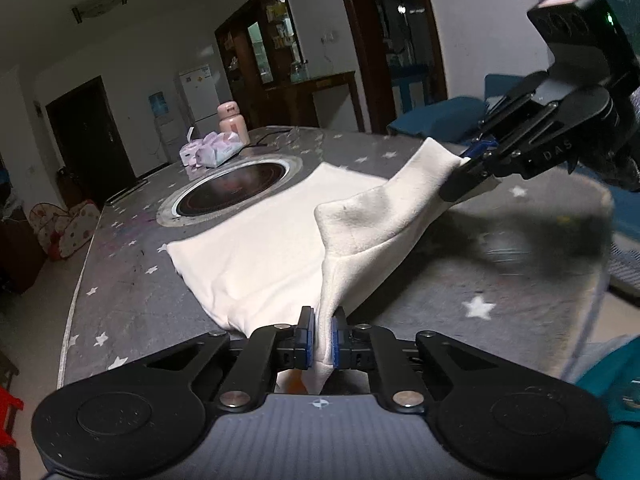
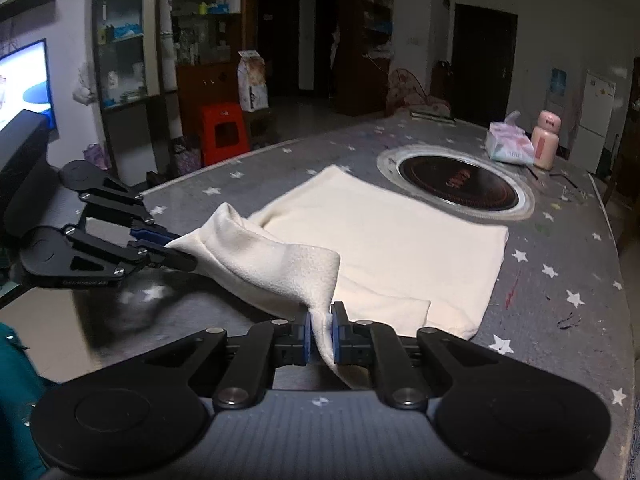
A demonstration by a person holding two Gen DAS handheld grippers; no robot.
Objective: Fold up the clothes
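A cream-white garment (image 1: pixel 260 248) lies on the grey star-patterned table (image 1: pixel 132 276). Most of it is flat; its near edge is lifted off the table. My left gripper (image 1: pixel 322 320) is shut on one corner of that edge. My right gripper (image 1: pixel 466 176), seen at the right of the left wrist view, is shut on the other corner. In the right wrist view the garment (image 2: pixel 384 248) spreads ahead, my right gripper (image 2: pixel 320 320) pinches a fold of it, and my left gripper (image 2: pixel 180 252) holds the far-left corner. The lifted cloth hangs between both grippers.
A round black induction cooktop (image 1: pixel 232 188) is set in the table just beyond the garment, also in the right wrist view (image 2: pixel 456 184). A tissue pack (image 2: pixel 508 144) and a pink bottle (image 2: pixel 546 140) stand behind it. A red stool (image 2: pixel 222 132) stands beside the table.
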